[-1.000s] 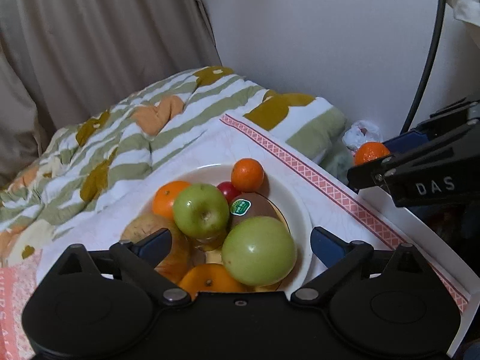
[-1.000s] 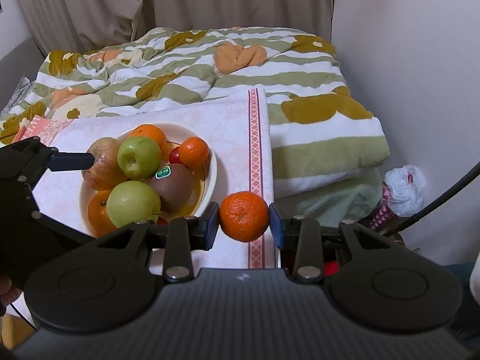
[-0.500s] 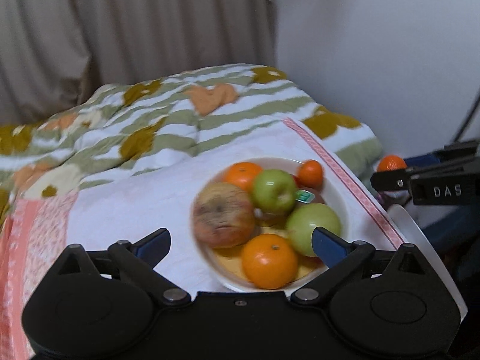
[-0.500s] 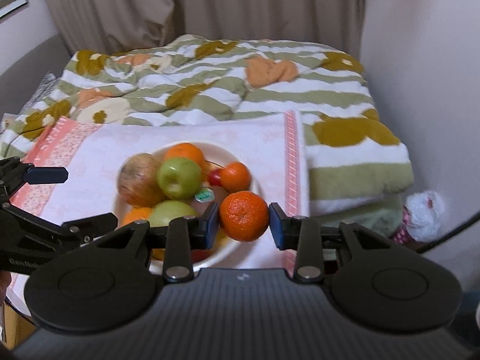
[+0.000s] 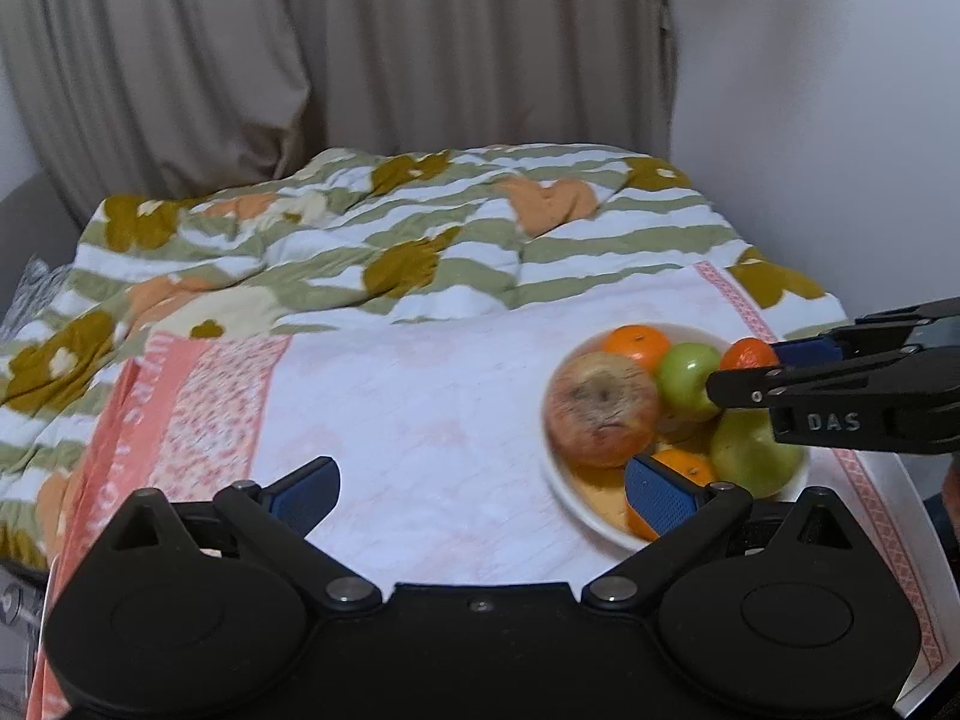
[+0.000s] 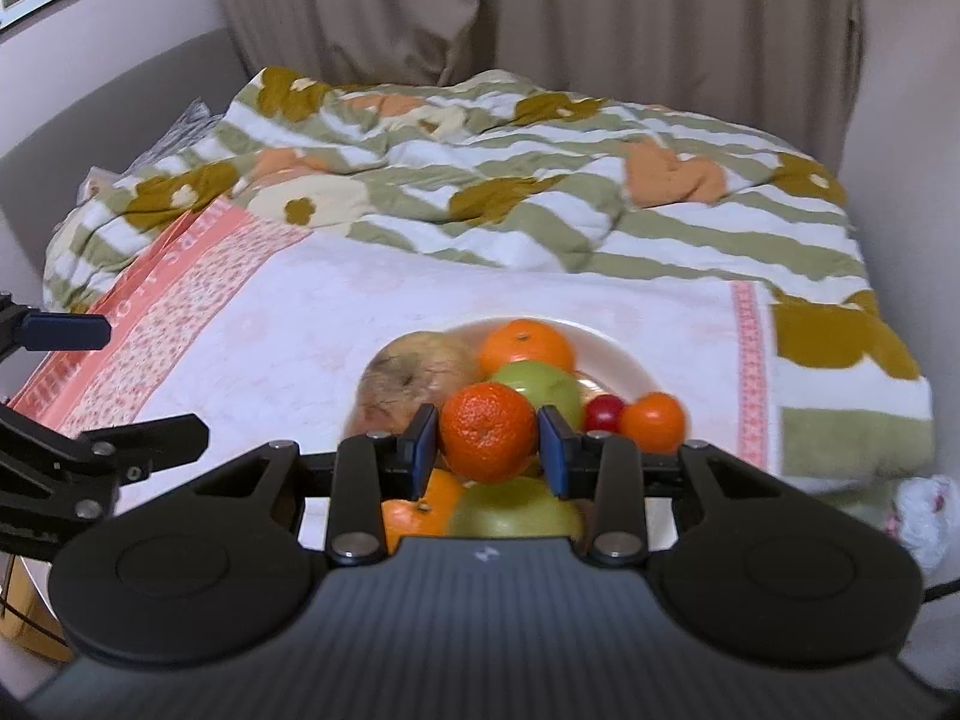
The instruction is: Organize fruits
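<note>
A white bowl (image 6: 624, 360) on a pale pink cloth holds a brownish apple (image 6: 408, 384), green apples (image 6: 540, 387), oranges (image 6: 528, 348) and a small red fruit (image 6: 603, 413). My right gripper (image 6: 487, 441) is shut on a mandarin (image 6: 487, 431) and holds it just above the piled fruit. In the left wrist view the bowl (image 5: 564, 489) sits at right, with the right gripper (image 5: 774, 363) and its mandarin (image 5: 747, 354) over it. My left gripper (image 5: 477, 492) is open and empty, above the cloth to the left of the bowl.
The pink cloth (image 5: 420, 408) lies over a green-striped flowered quilt (image 5: 390, 240) on a bed. Curtains (image 5: 300, 60) hang behind and a wall (image 5: 840, 90) stands at right. A white plastic bag (image 6: 924, 516) lies on the floor at right.
My right gripper has carried the mandarin from beside the bowl to over the fruit pile. My left gripper has swung left, away from the bowl, staying open.
</note>
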`<state>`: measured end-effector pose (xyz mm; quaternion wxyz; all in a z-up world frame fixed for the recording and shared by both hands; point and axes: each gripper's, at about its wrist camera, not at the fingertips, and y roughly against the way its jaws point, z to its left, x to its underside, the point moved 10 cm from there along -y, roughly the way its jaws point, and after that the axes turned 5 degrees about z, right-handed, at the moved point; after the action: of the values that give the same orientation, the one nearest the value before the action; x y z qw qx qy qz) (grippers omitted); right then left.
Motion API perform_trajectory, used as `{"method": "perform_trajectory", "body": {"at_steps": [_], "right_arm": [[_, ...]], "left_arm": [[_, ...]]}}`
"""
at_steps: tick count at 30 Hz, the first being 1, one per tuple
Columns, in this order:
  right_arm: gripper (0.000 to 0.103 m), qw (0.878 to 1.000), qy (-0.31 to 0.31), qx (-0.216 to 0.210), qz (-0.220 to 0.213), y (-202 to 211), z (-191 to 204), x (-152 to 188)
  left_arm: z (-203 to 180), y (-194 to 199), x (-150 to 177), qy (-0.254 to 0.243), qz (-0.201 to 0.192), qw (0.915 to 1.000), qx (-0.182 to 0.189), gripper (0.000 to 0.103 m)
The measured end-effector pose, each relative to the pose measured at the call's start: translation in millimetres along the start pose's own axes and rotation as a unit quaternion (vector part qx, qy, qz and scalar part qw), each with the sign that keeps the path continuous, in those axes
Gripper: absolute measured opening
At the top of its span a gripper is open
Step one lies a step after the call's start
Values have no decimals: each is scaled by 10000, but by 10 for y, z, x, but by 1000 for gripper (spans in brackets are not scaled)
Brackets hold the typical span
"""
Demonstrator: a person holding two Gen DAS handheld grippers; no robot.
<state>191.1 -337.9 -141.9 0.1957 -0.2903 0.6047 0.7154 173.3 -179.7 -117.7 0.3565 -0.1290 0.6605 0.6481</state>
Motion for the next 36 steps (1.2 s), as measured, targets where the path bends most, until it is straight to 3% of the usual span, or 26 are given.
{"method": "perform_trajectory", "body": {"at_steps": [6,8,10,11,14,25,31,36], "right_arm": [[53,9996,294,17,31,-207,155,89],[64,9990,432,106,-62,-204,195,96],[95,9979,569,244,-176,-172,235,99],[102,9970,627,359,-275,-140,252,99],[103,9947,775,476,-479,-64,290,103],[103,9946,693,649,-416,214,403,15],[103,9965,208,735,-328,566,536,-103],[103,9930,-233,1113,-321,859,659,-157]], "left_arm": [[147,-16,194,207,39,9997,-132,103],[180,-26,254,271,69,9995,-164,103],[216,-25,301,347,93,9992,-192,103],[235,-20,318,381,98,9990,-202,103],[285,-4,335,459,85,9986,-242,103],[433,286,229,518,-189,9981,-276,103],[632,598,121,497,-403,9978,-156,103],[850,856,47,543,-531,9971,-91,103]]}}
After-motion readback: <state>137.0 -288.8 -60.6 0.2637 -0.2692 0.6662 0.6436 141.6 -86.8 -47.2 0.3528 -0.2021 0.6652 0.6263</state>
